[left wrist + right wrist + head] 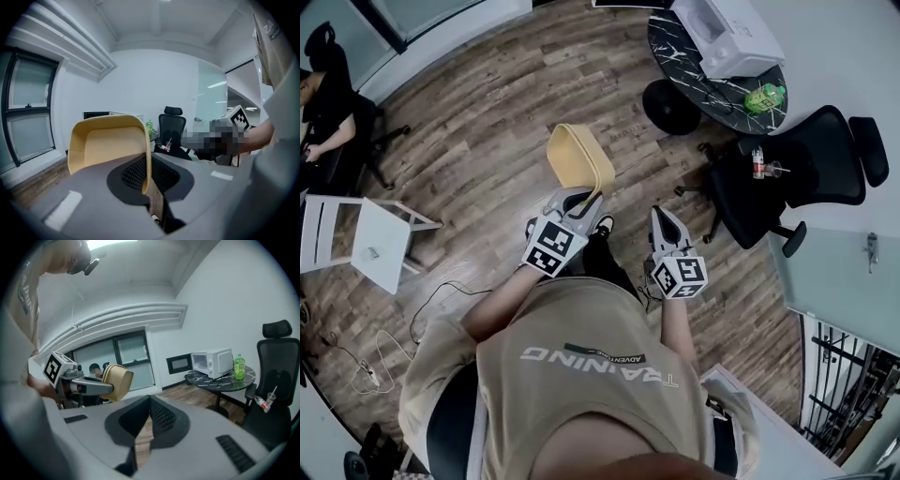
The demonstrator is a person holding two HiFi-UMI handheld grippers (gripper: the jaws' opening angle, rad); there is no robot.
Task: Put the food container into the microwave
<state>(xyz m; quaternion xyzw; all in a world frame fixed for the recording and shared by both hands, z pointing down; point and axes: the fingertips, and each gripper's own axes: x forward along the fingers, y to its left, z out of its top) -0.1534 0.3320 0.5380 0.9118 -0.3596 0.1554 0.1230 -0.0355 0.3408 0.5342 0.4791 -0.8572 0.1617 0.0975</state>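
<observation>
Left tool (584,199): pinches side wall of tan, rounded plastic food container (574,153); right tool (665,217): closed on nothing. Probably light, stiff; wall hold seems adequate.

Both forearms extend forward, side by side. The grey left tool (146,185) clamps the wall of the tan plastic food container (108,140); the grey right tool (150,401) is closed, empty.

The jaws of the left gripper (147,180) hide the lower wall of the food container (110,140). Well ahead of the right gripper (149,404), the microwave (213,363) is too small to show its inside.
</observation>
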